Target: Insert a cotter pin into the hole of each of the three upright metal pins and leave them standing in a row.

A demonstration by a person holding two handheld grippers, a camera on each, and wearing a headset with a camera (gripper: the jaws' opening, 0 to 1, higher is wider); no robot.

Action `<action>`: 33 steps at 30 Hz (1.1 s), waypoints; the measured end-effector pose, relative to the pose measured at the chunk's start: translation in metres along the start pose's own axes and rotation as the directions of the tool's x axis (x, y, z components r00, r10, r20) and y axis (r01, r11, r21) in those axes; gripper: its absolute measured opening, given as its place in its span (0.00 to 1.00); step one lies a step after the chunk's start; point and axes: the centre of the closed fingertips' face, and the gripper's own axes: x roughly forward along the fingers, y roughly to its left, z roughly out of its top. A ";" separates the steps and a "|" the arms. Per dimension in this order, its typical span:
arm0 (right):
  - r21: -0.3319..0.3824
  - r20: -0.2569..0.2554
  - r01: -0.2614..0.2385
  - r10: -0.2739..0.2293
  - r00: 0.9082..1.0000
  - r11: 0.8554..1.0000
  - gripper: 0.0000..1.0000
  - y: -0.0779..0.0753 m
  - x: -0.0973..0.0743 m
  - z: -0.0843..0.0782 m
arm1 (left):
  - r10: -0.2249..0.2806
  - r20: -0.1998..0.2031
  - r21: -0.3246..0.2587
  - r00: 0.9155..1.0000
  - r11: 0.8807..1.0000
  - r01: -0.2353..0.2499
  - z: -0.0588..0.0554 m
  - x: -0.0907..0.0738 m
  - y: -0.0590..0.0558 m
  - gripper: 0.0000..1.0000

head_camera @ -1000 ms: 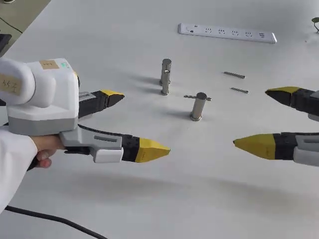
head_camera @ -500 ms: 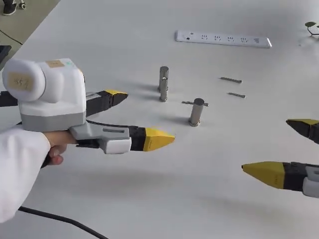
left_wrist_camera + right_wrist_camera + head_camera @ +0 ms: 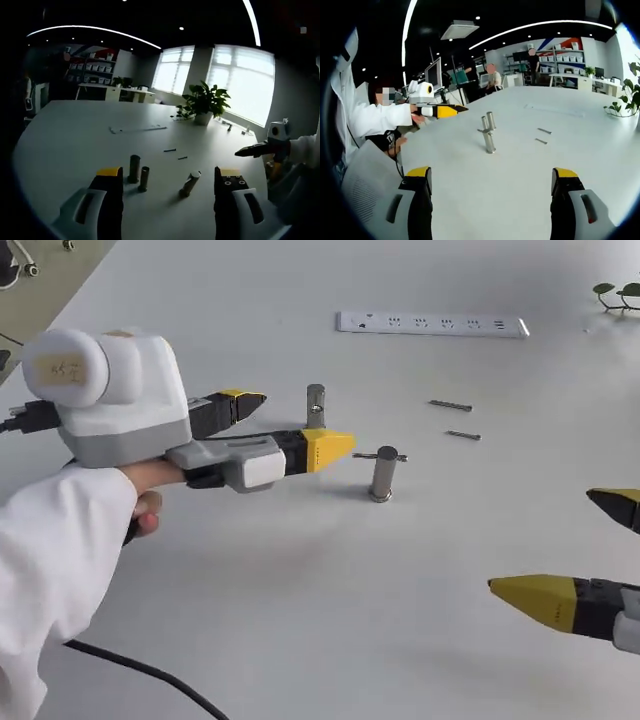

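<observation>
Three upright metal pins stand on the white table. The nearest pin has a cotter pin through its top. One of the other two pins shows behind my left gripper's jaw; both show in the left gripper view. Two loose cotter pins lie beyond. My left gripper is open and empty, just left of the pins. My right gripper hangs open and empty at the near right.
A white power strip lies at the far side of the table. Plant leaves reach in at the top right. A black cable runs across the near left corner. A person's white sleeve holds the left gripper.
My left gripper has moved forward to the pins, one jaw now in front of the back pair. The right gripper has drawn back toward the near right edge. The pins have not moved.
</observation>
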 end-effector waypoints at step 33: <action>0.052 0.041 0.020 -0.022 0.999 0.998 0.94 -0.002 -0.007 0.004 | 0.078 -0.168 0.052 0.983 0.996 -0.071 -0.038 0.059 0.028 0.23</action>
